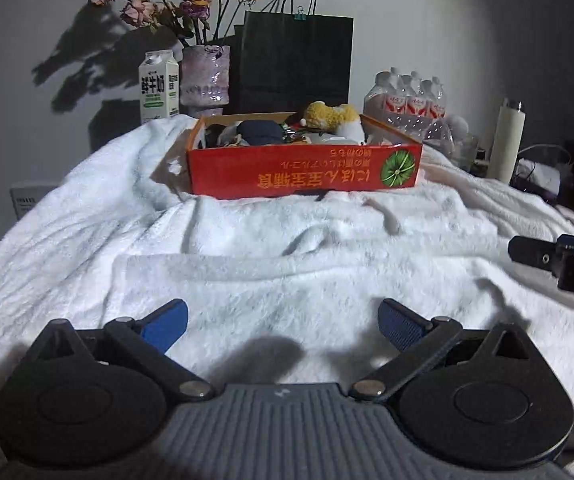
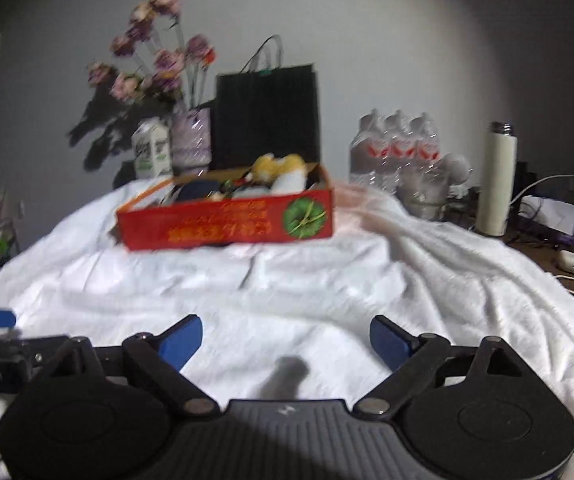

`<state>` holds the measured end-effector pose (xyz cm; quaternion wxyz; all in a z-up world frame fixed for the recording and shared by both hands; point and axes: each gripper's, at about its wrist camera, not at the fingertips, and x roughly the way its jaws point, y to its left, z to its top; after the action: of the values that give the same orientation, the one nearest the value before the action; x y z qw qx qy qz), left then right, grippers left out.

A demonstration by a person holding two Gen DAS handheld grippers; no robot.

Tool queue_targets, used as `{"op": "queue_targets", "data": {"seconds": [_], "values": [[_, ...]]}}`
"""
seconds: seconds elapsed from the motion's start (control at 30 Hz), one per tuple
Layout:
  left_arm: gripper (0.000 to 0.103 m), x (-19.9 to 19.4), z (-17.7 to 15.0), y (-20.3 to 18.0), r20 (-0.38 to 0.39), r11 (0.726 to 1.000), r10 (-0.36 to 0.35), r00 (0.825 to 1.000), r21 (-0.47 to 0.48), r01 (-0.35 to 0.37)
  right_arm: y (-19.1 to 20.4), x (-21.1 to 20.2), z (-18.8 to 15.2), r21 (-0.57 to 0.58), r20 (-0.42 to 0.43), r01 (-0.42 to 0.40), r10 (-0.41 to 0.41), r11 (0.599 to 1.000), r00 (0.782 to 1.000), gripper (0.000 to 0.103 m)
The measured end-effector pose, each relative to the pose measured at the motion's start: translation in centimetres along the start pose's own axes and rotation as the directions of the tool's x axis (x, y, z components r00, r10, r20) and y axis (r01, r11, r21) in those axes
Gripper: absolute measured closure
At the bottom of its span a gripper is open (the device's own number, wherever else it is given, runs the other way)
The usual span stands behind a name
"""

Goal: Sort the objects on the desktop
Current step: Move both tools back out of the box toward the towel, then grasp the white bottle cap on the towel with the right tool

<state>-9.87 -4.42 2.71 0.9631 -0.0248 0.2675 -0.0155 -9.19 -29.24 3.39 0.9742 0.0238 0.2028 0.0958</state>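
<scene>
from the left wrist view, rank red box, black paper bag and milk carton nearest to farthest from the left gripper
From the left gripper:
1. Red box, straight ahead on the white blanket.
2. Milk carton behind it to the left, and black paper bag directly behind the box: too close to call.

A rumpled white blanket (image 1: 247,248) covers the surface, with a filled red box (image 1: 303,170) resting on it.
</scene>
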Motion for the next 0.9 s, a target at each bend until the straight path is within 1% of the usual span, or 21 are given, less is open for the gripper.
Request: {"op": "queue_targets", "data": {"seconds": [0.07,0.13,0.2,0.27,0.33,0.37,0.43,0.47,0.5,0.53,0.57,0.6,0.73,0.8,0.83,0.9], "values": [[0.0,0.5,0.5,-0.4,0.006,1.0,-0.017,1.0,0.004,0.017,-1.6,0.8,0.8,0.044,-0.005,0.022,-0.022,0.999,1.0,0.02],[0.0,0.9,1.1,-0.9,0.019,0.999,-0.034,0.999,0.016,0.033,-3.2,2.4,1.6,0.083,-0.033,0.036,-0.034,0.996,0.999,0.037],[0.0,1.5,1.9,-1.4,0.038,0.999,-0.047,0.998,0.028,0.046,-4.5,4.5,2.0,0.121,-0.063,0.054,-0.047,0.991,0.997,0.047],[0.0,2.3,2.8,-1.8,0.054,0.998,-0.055,0.997,0.035,0.053,-5.4,6.9,2.4,0.13,-0.095,0.075,-0.063,0.989,0.994,0.048],[0.0,3.1,3.4,-2.0,0.058,0.998,-0.056,0.997,0.034,0.054,-5.8,9.0,2.4,0.132,-0.131,0.1,-0.083,0.986,0.988,0.053],[0.0,3.6,3.7,-2.1,0.06,0.998,-0.058,0.997,0.033,0.056,-6.0,9.8,2.2,0.135,-0.159,0.098,-0.076,0.986,0.984,0.054],[0.0,4.6,3.9,-2.1,0.053,0.998,-0.058,0.997,0.035,0.056,-5.7,10.9,1.5,0.12,-0.201,0.083,-0.057,0.989,0.978,0.058],[0.0,5.1,3.9,-2.2,0.05,0.998,-0.059,0.997,0.038,0.057,-5.3,11.4,0.9,0.102,-0.222,0.086,-0.061,0.991,0.973,0.059],[0.002,5.6,3.9,-2.1,0.043,0.998,-0.057,0.997,0.038,0.055,-5.1,11.8,0.5,0.087,-0.229,0.089,-0.067,0.992,0.971,0.063],[0.003,6.2,4.0,-2.0,0.033,0.998,-0.052,0.998,0.035,0.051,-5.0,11.8,0.3,0.088,-0.22,0.088,-0.067,0.992,0.973,0.064],[0.007,6.9,3.9,-1.8,0.024,0.998,-0.051,0.998,0.031,0.05,-5.1,11.8,0.4,0.093,-0.219,0.079,-0.057,0.993,0.974,0.068],[0.011,7.5,4.0,-1.7,0.012,0.998,-0.052,0.999,0.024,0.051,-5.1,12.0,0.5,0.093,-0.219,0.076,-0.054,0.993,0.974,0.076],[0.017,9.6,4.2,-0.9,-0.014,0.999,-0.048,0.999,-0.021,0.047,-4.8,12.2,0.7,0.08,-0.22,0.081,-0.061,0.994,0.974,0.076],[0.036,10.3,4.4,-0.7,-0.019,0.999,-0.04,0.999,-0.027,0.039,-4.8,11.8,0.9,0.072,-0.204,0.082,-0.066,0.994,0.977,0.076],[0.041,10.6,4.5,-0.6,-0.021,0.999,-0.043,0.999,-0.029,0.043,-4.7,11.8,1.1,0.083,-0.193,0.068,-0.051,0.994,0.98,0.076],[0.062,11.1,4.7,-0.4,-0.022,0.998,-0.046,0.999,-0.034,0.045,-4.5,12.0,1.8,0.108,-0.183,0.023,-0.002,0.994,0.983,0.076]]}}
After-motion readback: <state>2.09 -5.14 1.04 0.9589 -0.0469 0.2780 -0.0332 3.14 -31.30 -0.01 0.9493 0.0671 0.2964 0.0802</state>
